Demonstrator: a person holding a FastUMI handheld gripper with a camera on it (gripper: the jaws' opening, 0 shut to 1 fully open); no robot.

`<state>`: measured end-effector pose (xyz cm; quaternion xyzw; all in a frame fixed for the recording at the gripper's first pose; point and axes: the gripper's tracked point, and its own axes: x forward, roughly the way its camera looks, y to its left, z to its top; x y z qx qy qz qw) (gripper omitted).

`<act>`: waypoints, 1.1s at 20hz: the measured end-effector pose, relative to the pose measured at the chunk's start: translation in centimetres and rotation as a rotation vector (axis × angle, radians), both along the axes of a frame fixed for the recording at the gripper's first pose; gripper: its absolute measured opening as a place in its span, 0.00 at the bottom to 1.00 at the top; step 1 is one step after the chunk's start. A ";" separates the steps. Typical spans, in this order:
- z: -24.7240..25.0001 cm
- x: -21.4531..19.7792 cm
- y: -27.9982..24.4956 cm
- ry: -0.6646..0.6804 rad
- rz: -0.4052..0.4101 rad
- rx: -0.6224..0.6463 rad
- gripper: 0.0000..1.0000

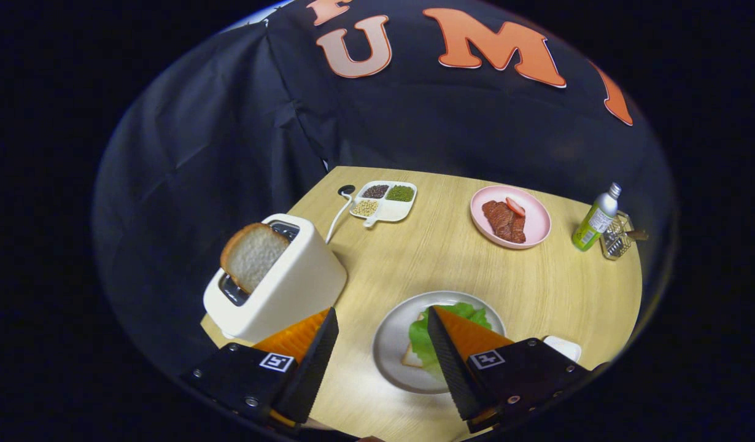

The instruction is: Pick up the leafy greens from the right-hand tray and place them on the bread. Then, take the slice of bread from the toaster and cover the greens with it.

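Bread slice stood tall in the toaster, left of the wide-open, empty tongs; light and crumbly, best pinched across its exposed top.

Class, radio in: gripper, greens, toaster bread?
Gripper open, empty. Leafy greens on bread, grey plate. Bread slice up in white toaster. Path clear.

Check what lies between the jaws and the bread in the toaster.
Gripper view: the gripper is open and empty over the plate of greens. Toward the bread lies only bare table, then the toaster body.
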<state>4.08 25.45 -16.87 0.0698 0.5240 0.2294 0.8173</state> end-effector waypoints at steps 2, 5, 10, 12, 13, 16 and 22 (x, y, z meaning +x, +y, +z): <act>1.3 1.4 0.9 -0.031 0.008 -0.024 0.88; 3.6 1.4 4.2 -0.030 0.032 0.000 0.89; 5.3 1.1 9.9 0.025 0.081 0.038 0.89; 5.4 1.2 11.7 0.053 0.092 0.044 0.89; 5.4 1.4 12.4 0.061 0.094 0.041 0.89; 4.8 2.0 13.9 0.105 0.086 0.023 0.87; 2.7 1.2 15.9 0.228 0.083 -0.016 0.76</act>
